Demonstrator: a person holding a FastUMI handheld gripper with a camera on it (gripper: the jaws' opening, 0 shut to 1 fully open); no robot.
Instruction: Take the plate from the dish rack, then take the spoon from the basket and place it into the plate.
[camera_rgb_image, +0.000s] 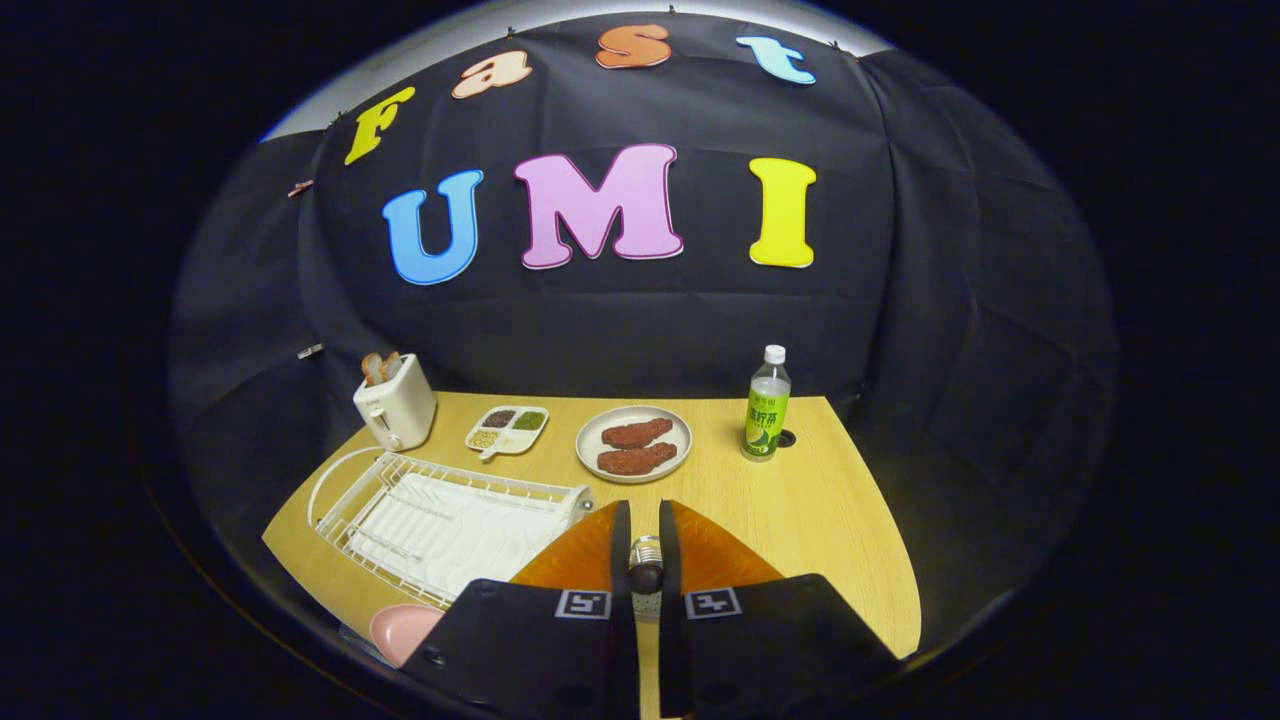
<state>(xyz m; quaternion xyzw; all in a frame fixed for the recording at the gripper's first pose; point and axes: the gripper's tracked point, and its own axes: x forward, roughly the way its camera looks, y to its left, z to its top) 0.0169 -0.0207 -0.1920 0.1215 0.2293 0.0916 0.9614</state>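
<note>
My gripper (645, 560) hangs over the near part of the wooden table (820, 520), its fingers almost together. Pinched between them is a small shiny metal piece, which looks like the spoon (646, 549) seen end-on. Right below and just ahead of the fingers lies an orange plate (725, 550), showing on both sides of them, with its near part hidden by the gripper body. Left of the fingers stands the white wire dish rack (440, 520) with no dishes in its slots. A pink rounded thing (400, 630), perhaps the basket, peeks out beside the rack's near end.
Beyond the fingers sit a white plate with two brown meat pieces (634, 443), a divided dish of grains (507, 428), a cream toaster with bread (394, 410) and a green-labelled bottle (767, 405). Bare tabletop lies to the right of the orange plate.
</note>
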